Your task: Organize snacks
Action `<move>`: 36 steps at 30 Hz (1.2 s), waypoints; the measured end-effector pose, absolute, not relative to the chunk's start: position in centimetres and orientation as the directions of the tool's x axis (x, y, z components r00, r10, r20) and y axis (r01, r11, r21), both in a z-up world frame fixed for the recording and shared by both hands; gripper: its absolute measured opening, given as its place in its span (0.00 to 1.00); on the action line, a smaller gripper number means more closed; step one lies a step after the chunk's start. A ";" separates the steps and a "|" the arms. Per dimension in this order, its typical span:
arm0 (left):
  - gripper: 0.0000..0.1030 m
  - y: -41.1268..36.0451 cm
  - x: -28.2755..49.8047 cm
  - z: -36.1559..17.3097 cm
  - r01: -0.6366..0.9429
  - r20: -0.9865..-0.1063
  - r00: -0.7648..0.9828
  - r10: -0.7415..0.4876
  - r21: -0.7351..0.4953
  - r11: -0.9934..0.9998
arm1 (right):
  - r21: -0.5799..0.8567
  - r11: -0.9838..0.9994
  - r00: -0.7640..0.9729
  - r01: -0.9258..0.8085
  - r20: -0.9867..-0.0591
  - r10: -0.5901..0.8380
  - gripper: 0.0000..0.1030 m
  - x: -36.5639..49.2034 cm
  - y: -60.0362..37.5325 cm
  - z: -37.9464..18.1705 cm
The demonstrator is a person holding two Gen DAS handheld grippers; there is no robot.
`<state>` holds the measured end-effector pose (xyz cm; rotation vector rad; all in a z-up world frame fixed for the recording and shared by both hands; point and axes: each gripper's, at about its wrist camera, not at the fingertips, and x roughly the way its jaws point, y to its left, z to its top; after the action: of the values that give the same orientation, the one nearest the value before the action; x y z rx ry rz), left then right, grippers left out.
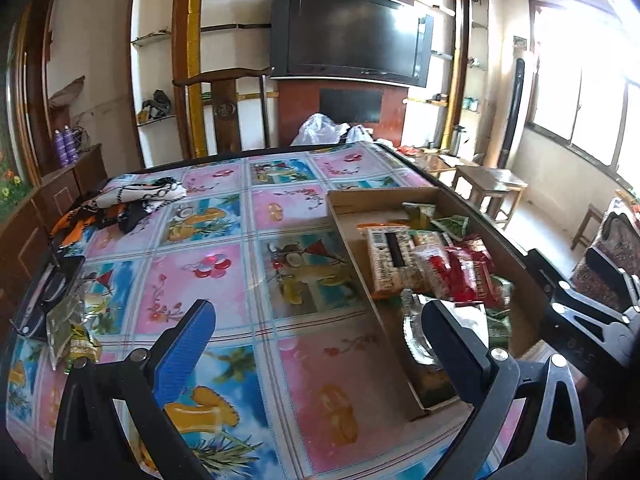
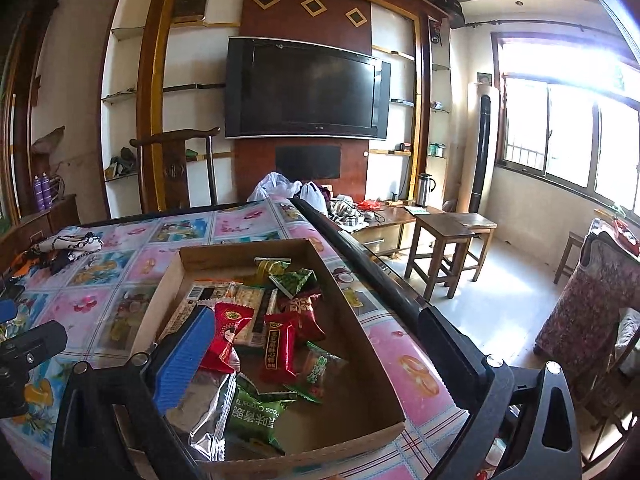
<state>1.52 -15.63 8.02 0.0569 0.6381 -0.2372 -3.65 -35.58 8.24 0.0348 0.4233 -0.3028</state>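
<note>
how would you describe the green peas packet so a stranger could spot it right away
Start at the shallow cardboard box on the flowery tablecloth, near the table's right edge. The green peas packet lies at the box's near end beside a silver foil pack. It is the largest green wrapper, printed with white lettering.

Dark flat TV (image 2: 306,88) on red-brown wood wall panel, glass shelves (image 2: 122,98) either side. Carved wooden chair (image 2: 176,168) behind counter (image 1: 224,280) with floral tablecloth. Bright windows (image 2: 568,140) at right, wooden stools (image 2: 452,248) on pale glossy floor (image 2: 504,308).
</note>
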 end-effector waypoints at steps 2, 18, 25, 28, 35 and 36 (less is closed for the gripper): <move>1.00 -16.0 1.6 7.7 0.197 -0.603 0.786 -0.134 0.040 0.980 | -0.035 0.955 0.865 0.293 -0.416 -0.281 0.99 -3.6 -35.5 8.2; 1.00 -16.9 1.6 6.8 0.157 -0.610 0.792 -0.030 0.156 0.975 | -0.043 0.958 0.865 0.285 -0.420 -0.276 0.99 -3.3 -35.3 8.0; 1.00 -17.2 1.6 6.4 0.161 -0.618 0.785 -0.025 0.165 0.973 | -0.052 0.959 0.862 0.280 -0.426 -0.275 0.99 -3.3 -35.2 7.8; 1.00 -17.2 1.7 6.4 0.157 -0.619 0.785 -0.020 0.168 0.973 | -0.053 0.959 0.863 0.279 -0.424 -0.275 0.99 -3.3 -35.2 7.9; 1.00 -17.0 1.8 6.3 0.155 -0.628 0.778 -0.023 0.157 0.975 | -0.059 0.960 0.863 0.275 -0.425 -0.273 0.99 -3.3 -35.1 7.9; 1.00 -17.0 1.9 6.3 0.154 -0.628 0.778 -0.021 0.158 0.975 | -0.059 0.959 0.863 0.276 -0.424 -0.274 0.99 -3.3 -35.1 7.9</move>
<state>1.90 -16.96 6.26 0.2062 0.6745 -0.0952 -3.29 -35.08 7.90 0.0034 0.4442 -0.2883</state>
